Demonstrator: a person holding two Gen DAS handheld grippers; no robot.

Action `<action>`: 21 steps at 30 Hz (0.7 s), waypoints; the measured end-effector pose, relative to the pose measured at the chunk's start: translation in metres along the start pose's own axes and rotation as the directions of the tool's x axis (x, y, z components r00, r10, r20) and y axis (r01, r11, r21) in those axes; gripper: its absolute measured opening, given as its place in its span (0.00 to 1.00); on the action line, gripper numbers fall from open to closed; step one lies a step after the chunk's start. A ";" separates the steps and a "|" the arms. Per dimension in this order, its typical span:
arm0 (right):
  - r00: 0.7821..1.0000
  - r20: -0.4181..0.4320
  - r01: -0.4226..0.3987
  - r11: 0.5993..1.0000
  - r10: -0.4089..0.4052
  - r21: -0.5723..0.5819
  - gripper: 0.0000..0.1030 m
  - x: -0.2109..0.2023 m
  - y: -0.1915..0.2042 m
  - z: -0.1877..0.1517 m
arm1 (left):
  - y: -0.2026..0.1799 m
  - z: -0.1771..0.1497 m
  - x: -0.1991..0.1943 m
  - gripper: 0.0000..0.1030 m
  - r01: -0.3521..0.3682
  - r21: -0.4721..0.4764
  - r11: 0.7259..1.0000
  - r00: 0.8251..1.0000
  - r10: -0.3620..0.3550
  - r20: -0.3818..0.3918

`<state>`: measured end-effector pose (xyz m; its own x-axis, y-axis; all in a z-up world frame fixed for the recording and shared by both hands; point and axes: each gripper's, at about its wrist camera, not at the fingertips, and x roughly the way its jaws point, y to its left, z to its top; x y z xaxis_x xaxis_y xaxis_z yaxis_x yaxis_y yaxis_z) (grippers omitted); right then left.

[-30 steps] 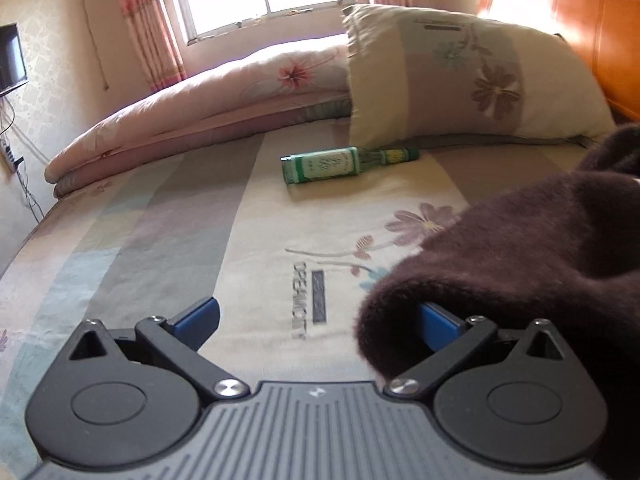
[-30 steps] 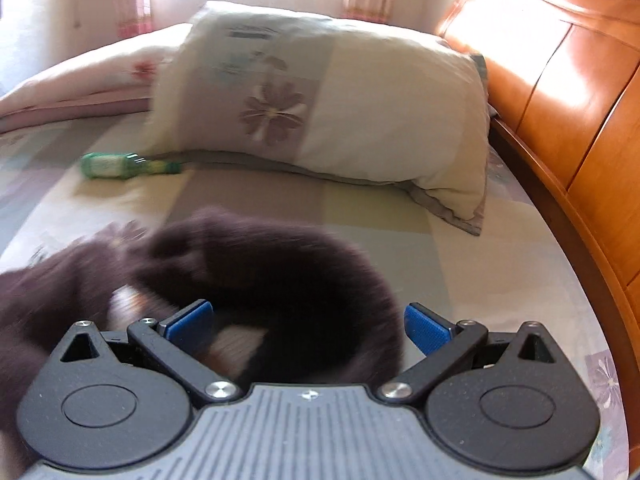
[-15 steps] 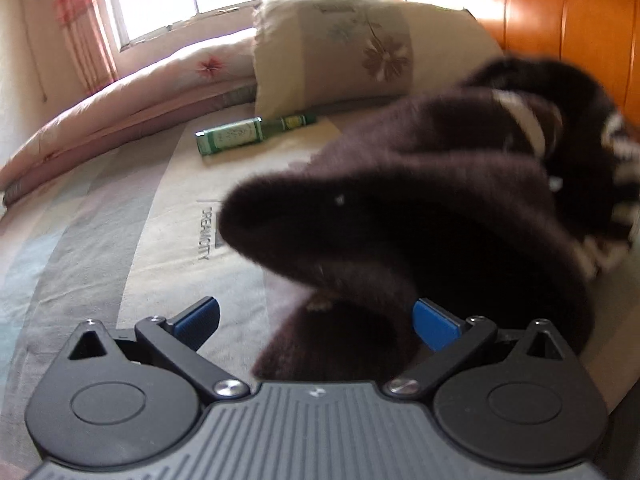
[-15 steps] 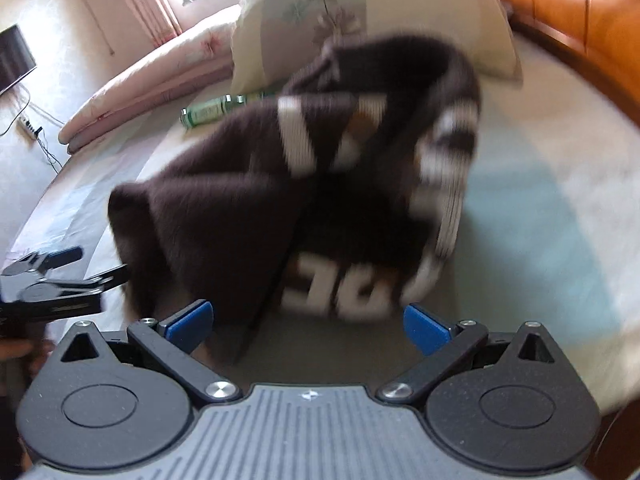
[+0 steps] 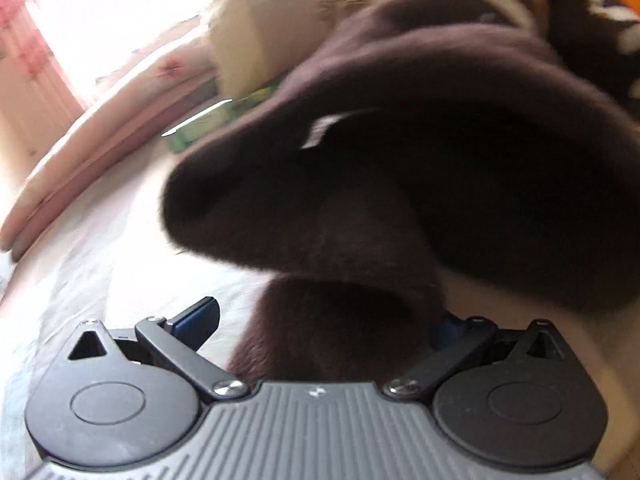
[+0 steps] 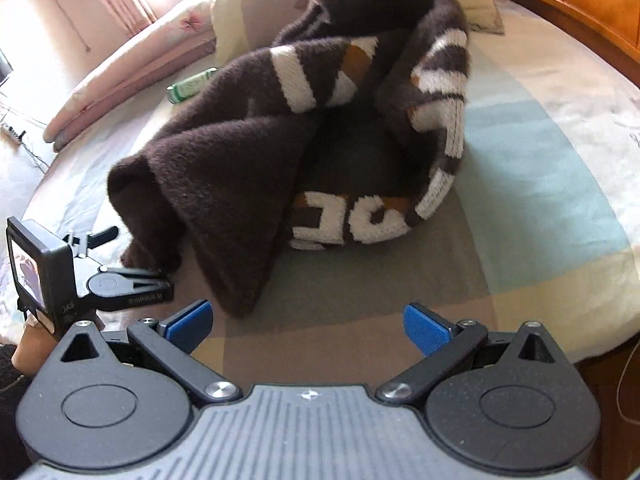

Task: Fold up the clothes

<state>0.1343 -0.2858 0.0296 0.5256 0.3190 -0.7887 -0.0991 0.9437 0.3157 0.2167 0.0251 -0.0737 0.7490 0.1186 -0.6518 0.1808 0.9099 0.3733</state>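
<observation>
The wide bed [image 6: 560, 168], covered in a sheet of pale cream, grey and blue-green blocks, carries everything here, with a carved orange wooden headboard [image 6: 580, 4] along its far right edge, a rolled pink floral quilt [image 6: 132, 68] at the back left and a big floral patchwork pillow [image 6: 256, 4] behind the garment. In the middle of the bed lies the dark brown fuzzy knitted sweater [image 6: 248, 152] with white and tan stripes and white letters, bunched in a loose heap rather than spread flat, so the folding proper has, by my judgement, not begun: this is the laying-out step. Behind the heap, a small green glass bottle [image 6: 192, 86] lies on its side near the quilt. The left claw [image 5: 320, 322] is at the sweater's near left corner; dark fabric fills the space between its blue fingers and hides the right one, and the view is blurred, so I cannot tell whether it grips the cloth or merely sits against it. The right claw [image 6: 308, 326] stands wide open and holds nothing, hovering over bare sheet with a hanging point of the sweater just ahead of its left finger [image 6: 190, 320]. The next move likely calls for the right claw to take an edge of the heap, then for both to draw apart and pull the sweater flat, clear of the bottle.
</observation>
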 end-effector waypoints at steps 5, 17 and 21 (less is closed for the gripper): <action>0.999 -0.028 0.021 1.000 -0.021 -0.006 1.00 0.008 0.000 -0.002 | 0.052 -0.013 0.015 1.00 -0.120 -0.197 0.973 0.993 0.115 -0.038; 0.997 -0.076 0.021 1.000 -0.021 0.004 1.00 0.029 0.006 0.005 | 0.175 -0.054 -0.007 0.99 -0.100 -0.481 0.871 0.994 0.068 -0.082; 0.996 -0.086 0.010 1.000 -0.010 -0.001 1.00 0.036 0.010 0.006 | 0.173 -0.051 -0.027 0.99 0.099 -0.492 0.865 0.994 -0.112 0.002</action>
<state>0.1575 -0.2652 0.0080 0.4518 0.3156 -0.8344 -0.0947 0.9470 0.3069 0.1951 0.1999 -0.0250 0.7249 0.0150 -0.6886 -0.0837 0.9943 -0.0664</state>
